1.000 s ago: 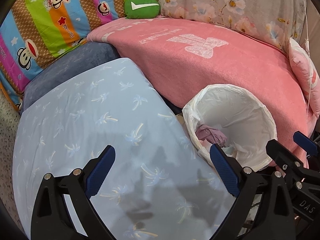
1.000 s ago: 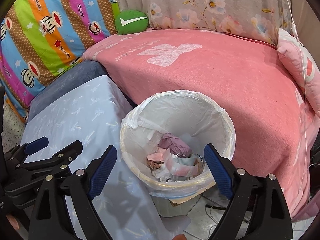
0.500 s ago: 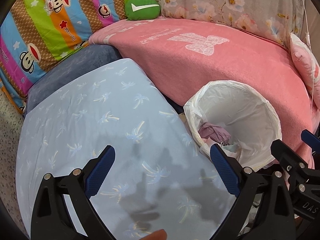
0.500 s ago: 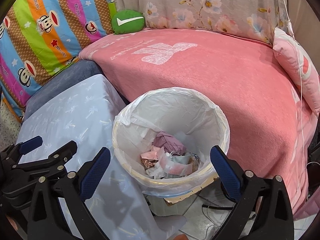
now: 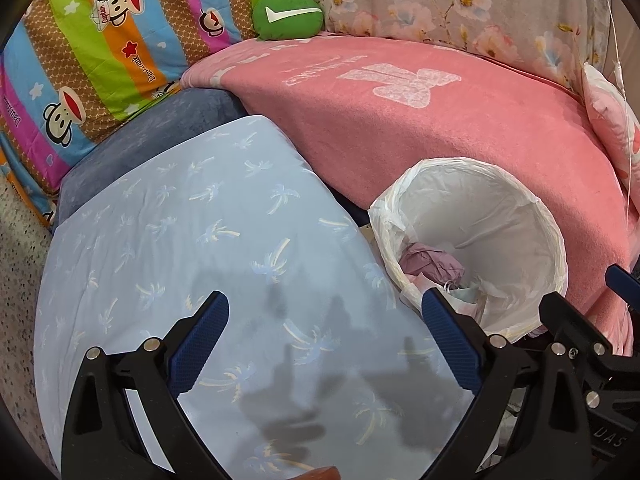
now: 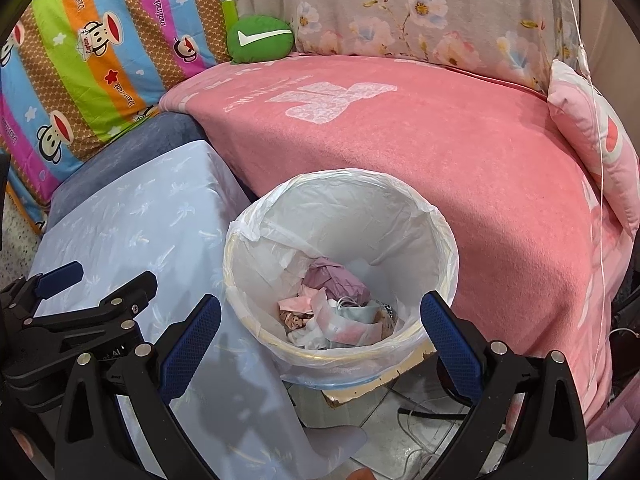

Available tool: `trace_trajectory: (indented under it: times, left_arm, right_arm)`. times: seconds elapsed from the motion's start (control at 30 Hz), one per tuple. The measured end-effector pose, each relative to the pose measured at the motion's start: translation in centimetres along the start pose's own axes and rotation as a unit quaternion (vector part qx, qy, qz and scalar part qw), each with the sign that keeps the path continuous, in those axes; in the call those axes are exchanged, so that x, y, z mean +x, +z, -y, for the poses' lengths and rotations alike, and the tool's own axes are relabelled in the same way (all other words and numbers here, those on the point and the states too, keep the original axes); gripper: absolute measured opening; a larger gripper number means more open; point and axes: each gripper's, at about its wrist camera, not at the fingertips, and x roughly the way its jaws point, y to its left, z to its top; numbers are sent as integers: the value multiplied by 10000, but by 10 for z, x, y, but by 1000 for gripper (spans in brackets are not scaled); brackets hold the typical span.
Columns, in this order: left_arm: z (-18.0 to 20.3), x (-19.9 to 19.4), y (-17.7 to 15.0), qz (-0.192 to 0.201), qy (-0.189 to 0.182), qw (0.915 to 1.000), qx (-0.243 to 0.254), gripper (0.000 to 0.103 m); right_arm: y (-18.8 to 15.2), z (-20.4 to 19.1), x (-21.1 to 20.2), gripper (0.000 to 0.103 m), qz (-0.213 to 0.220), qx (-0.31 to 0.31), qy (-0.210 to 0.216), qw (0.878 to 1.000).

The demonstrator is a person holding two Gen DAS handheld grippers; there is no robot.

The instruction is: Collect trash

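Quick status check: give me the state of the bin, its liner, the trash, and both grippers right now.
Bin: upright, no lid, partly filled.
Liner: fitted, folded over the rim.
Trash: crumpled pieces lying in the bin's bottom.
Left gripper: open, empty, over the blue cloth.
Right gripper: just opened wide, empty, over the bin.

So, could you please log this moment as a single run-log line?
left tongs: open, empty, over blue cloth | right tongs: just opened wide, empty, above bin | trash: in bin

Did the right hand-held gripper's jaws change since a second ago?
Yes. The right hand-held gripper has just been opening: its jaws now stand wider across the trash bin rim, with nothing between them.
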Motion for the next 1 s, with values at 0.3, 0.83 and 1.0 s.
trace_trajectory:
  times: [0.3,0.83,1.0]
  left_arm:
    - [2,0,-2,-35,-11,10000,27,96]
    - [7,1,-8,-153,-9,9999,-29,96]
    - [6,2,-8,-178,9,9998,-35,96]
  right_arm:
    - [-2,5,-2,97,2,16,-65,10000]
    - [-6,9,-3,97,-31,46,-117,9999]
    - [-7,9,-2,97,-40,46,-131,9999]
